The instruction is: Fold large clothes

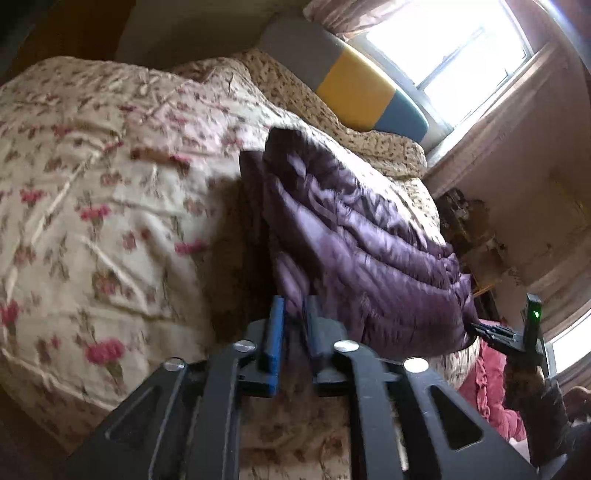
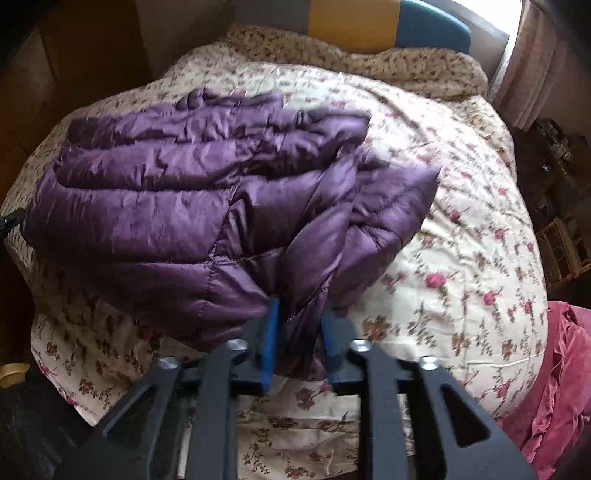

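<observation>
Gripping the near edge of the purple puffer jacket (image 2: 207,206), our right gripper (image 2: 300,328) has its blue-padded jaws closed on a bunched fold of the hem, with fabric filling the gap between them. Our left gripper (image 1: 295,325) does the same on its side, its jaws pinched on a thin fold of the jacket's (image 1: 354,236) edge. The jacket is glossy, quilted in horizontal channels, creased and puffy, with a sleeve lying across the body toward the right. It rests on the bed, spread over a cream quilt (image 2: 461,206) printed with small pink roses, its near edge lifted where we hold it. A crumpled pink garment (image 2: 557,380) lies at the bed's right edge. Farther back sits a pillow (image 2: 369,59) in a smaller floral print, then a headboard (image 2: 351,18) with grey, yellow and blue panels, and beyond it a bright window (image 1: 454,48) with pale curtains.
</observation>
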Tool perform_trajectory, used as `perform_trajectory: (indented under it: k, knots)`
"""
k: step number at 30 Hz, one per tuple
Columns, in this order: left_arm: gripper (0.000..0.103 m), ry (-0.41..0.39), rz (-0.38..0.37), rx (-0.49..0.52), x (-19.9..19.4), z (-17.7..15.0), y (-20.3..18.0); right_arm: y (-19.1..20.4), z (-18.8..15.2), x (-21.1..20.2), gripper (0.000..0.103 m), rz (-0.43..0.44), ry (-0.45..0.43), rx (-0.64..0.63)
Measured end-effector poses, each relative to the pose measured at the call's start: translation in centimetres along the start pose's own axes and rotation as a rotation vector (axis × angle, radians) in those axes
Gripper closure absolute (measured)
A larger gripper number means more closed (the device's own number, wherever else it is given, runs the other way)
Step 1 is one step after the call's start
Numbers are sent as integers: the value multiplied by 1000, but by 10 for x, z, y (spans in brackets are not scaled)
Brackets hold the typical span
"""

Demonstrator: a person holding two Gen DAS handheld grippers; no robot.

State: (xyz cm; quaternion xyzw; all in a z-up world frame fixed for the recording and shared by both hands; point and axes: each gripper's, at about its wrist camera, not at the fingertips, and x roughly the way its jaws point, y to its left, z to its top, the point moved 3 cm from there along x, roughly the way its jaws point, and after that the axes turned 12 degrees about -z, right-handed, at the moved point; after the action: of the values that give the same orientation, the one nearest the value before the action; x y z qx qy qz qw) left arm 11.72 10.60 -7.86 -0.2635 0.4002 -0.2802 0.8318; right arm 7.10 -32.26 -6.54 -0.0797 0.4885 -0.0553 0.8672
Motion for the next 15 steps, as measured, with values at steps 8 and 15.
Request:
perform_trajectory:
  k: [8, 15]
  knots:
    - [59, -40, -39, -46, 32, 57, 6, -10, 58, 14, 49, 0, -74, 130]
    - [73, -2, -23, -20, 77, 87, -1, -16, 109, 74, 49, 38, -10, 264]
